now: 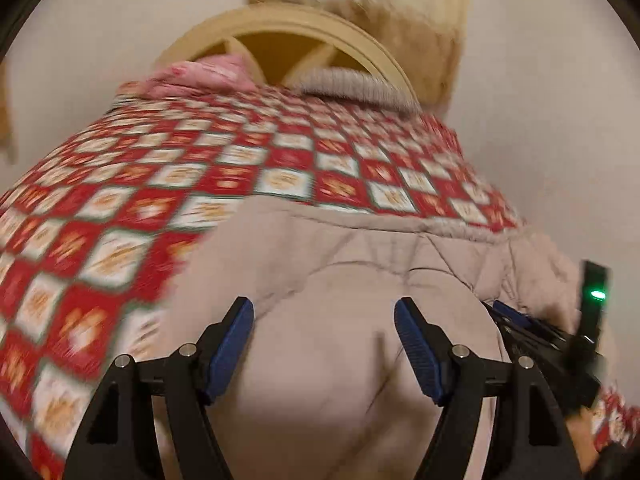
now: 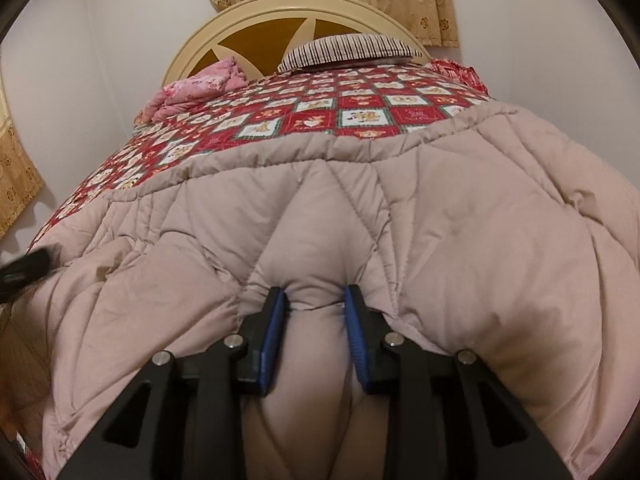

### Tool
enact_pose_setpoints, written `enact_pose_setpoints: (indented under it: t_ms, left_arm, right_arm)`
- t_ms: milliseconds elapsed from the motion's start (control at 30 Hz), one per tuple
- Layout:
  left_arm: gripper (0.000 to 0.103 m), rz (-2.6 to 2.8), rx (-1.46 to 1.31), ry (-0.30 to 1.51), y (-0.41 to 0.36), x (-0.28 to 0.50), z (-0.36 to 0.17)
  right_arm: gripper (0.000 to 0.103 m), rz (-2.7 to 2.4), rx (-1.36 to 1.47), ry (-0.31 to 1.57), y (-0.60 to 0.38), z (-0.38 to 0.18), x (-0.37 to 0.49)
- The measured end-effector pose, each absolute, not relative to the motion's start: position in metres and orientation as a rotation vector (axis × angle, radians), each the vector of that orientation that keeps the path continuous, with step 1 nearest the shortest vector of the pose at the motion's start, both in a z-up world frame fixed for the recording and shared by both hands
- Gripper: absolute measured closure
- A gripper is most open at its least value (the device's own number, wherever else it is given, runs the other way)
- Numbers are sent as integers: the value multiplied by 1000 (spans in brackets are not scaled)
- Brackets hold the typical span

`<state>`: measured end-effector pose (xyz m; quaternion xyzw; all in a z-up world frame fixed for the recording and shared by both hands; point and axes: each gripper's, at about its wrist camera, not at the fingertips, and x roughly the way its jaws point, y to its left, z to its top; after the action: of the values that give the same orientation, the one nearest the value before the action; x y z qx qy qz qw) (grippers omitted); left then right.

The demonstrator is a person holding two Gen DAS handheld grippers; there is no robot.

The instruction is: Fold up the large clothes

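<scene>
Through the left wrist camera, the left gripper (image 1: 324, 312) is hanging with its jaws wide apart and nothing between the blue pads (image 1: 230, 354); the beige quilted coat (image 1: 320, 280) is lying just under it, spread on the red-and-white checked bedspread (image 1: 160, 184). The picture is smeared, so fine detail is lost. The right gripper (image 1: 528, 332) is showing at the right edge, low on the coat, with a green light (image 1: 598, 294) glowing on its body. By my reading, this hand is free and is looking for its own hold on the garment.

Through the right wrist camera, the right gripper (image 2: 316, 292) is pinching a puffy fold of the quilted coat (image 2: 480, 240) between its blue pads (image 2: 272, 336), the padding bulging between and past them. The coat is covering the near part of the bed, its hem running across the bedspread (image 2: 320, 108); a striped pillow (image 2: 344, 50) and a pink bundle (image 2: 200, 88) are sitting at the round headboard (image 2: 280, 12).

The step in hand seems to be taking hold for a fold. Next, the left gripper probably needs a matching grip before both lift together.

No brand, label or readable writing is showing in either view.
</scene>
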<state>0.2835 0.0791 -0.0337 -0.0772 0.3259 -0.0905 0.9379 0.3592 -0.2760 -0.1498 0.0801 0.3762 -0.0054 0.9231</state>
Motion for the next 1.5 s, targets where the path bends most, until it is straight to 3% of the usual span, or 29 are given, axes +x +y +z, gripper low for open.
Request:
enact_pose_setpoints:
  t_ms: [133,367,433,467,600,700,967,1067,1200,1367,1500]
  left_arm:
    - [28,-116,-277,576,130,231,-30]
    - [27,-98,-572,616,156,204,-79]
    - [19,-109,-597,598,149,196,-88]
    - [9,-113,-593,599,143,196,-94]
    - [6,-114,-611,716,139,212,-112]
    - [2,-116,-701,692,148,215,-113]
    - [1,-148,-780,654,122,184,-107]
    - [1,-135,-692,639,104,178,-107]
    - [1,-107,-770,645,116,216,-109]
    - [1,-100,-1106,575,149,250,-115]
    - [3,-136,-977,587,134,256,-109]
  right_arm:
    - [70,-8,168,766,-277,-149,358]
    - [70,-8,168,764,-276,-149,358]
    - [70,-8,168,764,-276,-149,358]
    - [70,-8,167,764,-277,-149,358]
    - [70,-7,168,763,-277,-149,357]
    - [70,-7,168,763,-277,-149,357]
    - [70,-5,170,762,-277,-149,357]
    - [70,-5,171,762,-277,-149,357]
    - [70,-6,170,761,-277,-150,357]
    - [70,-1,177,760,-277,-149,356]
    - [70,-27,153,765,-271,-144,356]
